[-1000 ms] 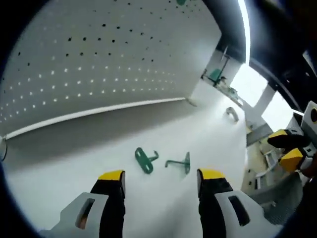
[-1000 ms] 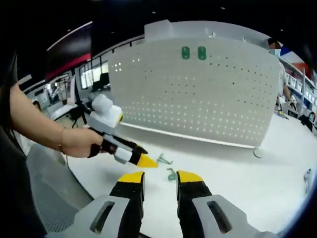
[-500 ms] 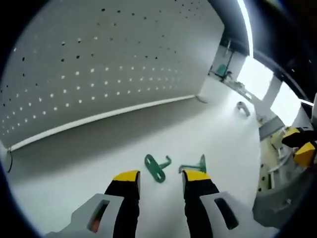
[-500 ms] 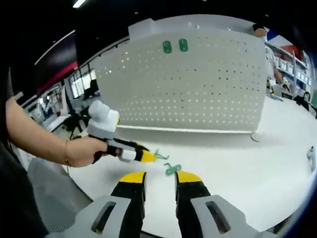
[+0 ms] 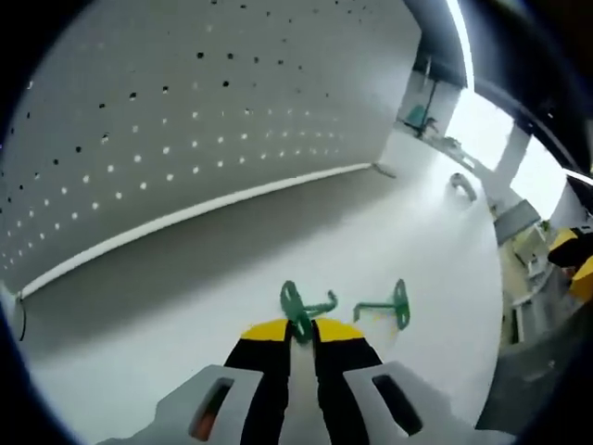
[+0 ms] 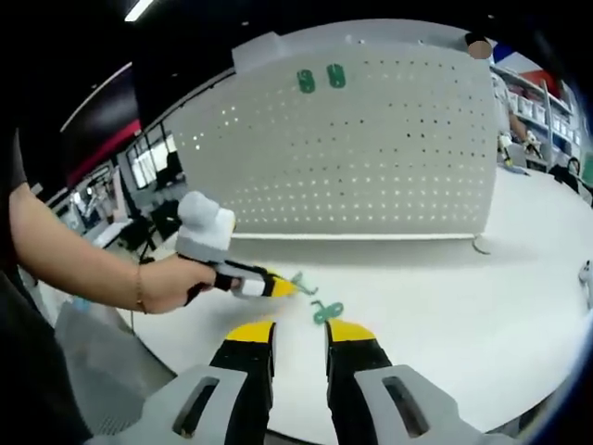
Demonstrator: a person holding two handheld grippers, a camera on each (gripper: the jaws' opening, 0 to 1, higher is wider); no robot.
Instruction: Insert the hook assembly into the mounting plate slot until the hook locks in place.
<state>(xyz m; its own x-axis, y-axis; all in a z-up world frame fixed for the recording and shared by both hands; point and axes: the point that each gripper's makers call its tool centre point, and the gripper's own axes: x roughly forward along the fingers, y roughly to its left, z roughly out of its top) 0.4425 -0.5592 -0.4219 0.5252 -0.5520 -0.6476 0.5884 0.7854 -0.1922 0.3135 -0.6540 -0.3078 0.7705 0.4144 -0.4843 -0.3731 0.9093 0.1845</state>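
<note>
The task is at its opening step: a hook has been taken up, and none has yet gone toward the board. In the left gripper view the left hand-held gripper (image 5: 301, 326) has its yellow-tipped jaws drawn nearly together on the flat plate end of a green hook (image 5: 298, 304), whose bent wire end sticks out just beyond the tips; whether the hook is already lifted off the white bench (image 5: 204, 278) or only pinched where it lies cannot be told. A second green hook (image 5: 389, 306) lies on the bench just beside the jaws, on their right, untouched. In the right gripper view the right hand-held gripper (image 6: 298, 326) hangs over the near edge of the bench with its jaws parted and nothing between them, the second green hook just ahead of its tips. The white pegboard (image 6: 371, 139), which seems to serve as the mounting plate, stands upright well beyond both grippers at the back of the bench, with two green hooks (image 6: 321, 79) already seated side by side near its top. What is left, by this judgement, is nearly everything: carrying the held hook to the board, lining it with a slot and pressing until it locks.
</note>
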